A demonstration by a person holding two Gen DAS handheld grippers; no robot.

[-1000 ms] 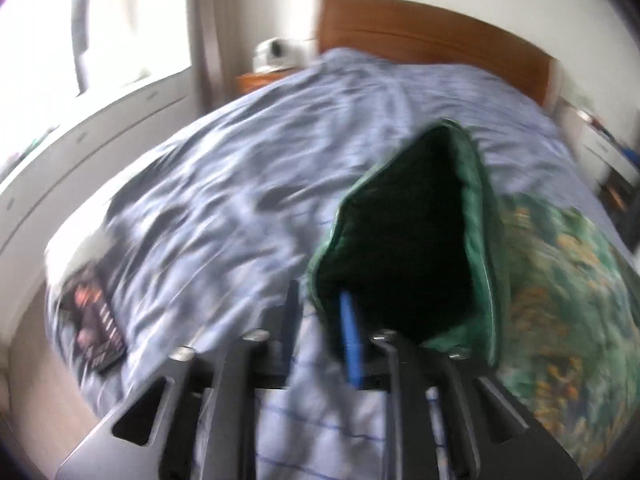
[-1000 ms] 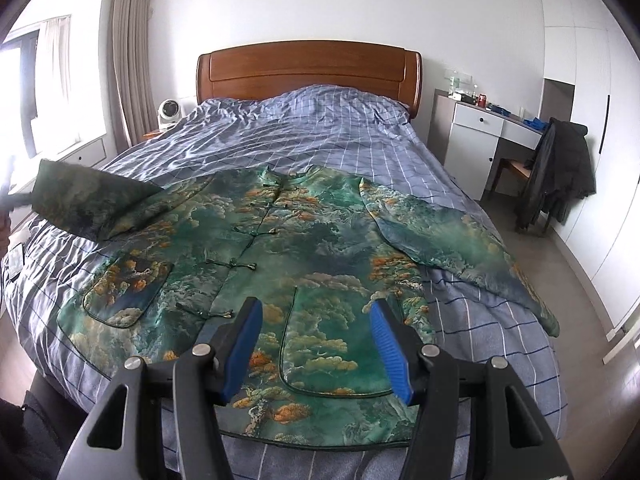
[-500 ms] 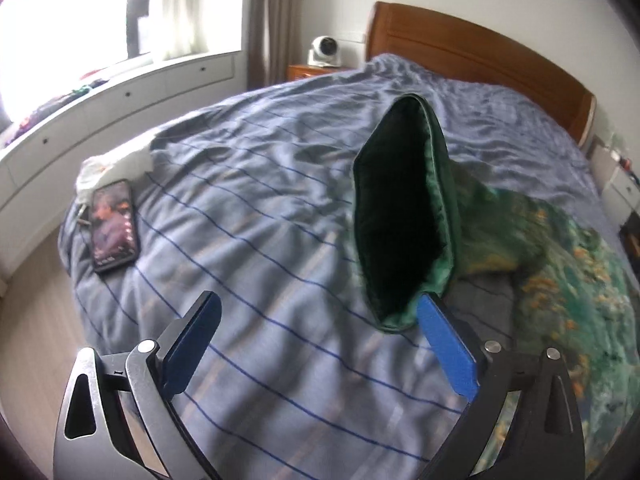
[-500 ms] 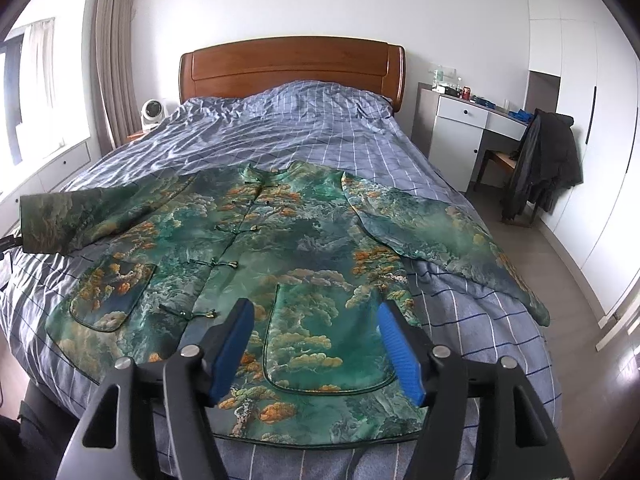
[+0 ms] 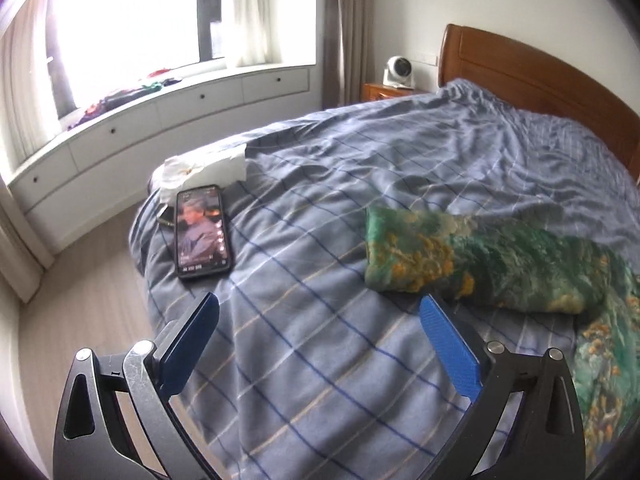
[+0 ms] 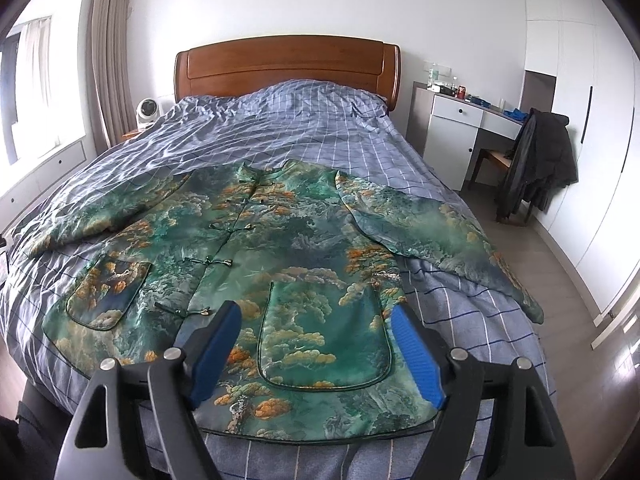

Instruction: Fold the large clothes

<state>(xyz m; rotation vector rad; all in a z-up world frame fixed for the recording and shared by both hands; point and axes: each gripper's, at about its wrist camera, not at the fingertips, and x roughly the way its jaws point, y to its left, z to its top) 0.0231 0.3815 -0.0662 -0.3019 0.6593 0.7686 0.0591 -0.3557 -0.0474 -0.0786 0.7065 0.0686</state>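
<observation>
No folds: none is seen made yet; all folding is judged left.
Bed (image 6: 280, 128): the jacket (image 6: 280, 248) is spread flat, front up.
Sleeves: both are laid out sideways.
Left gripper (image 5: 320, 344): fingers apart, nothing held.
Right gripper (image 6: 316, 356): fingers apart, nothing held.

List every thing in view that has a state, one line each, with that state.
Jacket: spread flat on the bed, front up, buttoned, both sleeves out.
Left claw: open, empty.
Right claw: open, empty, above the jacket hem.
Phone: screen lit, lying face up.
Desk drawer: shut.
</observation>
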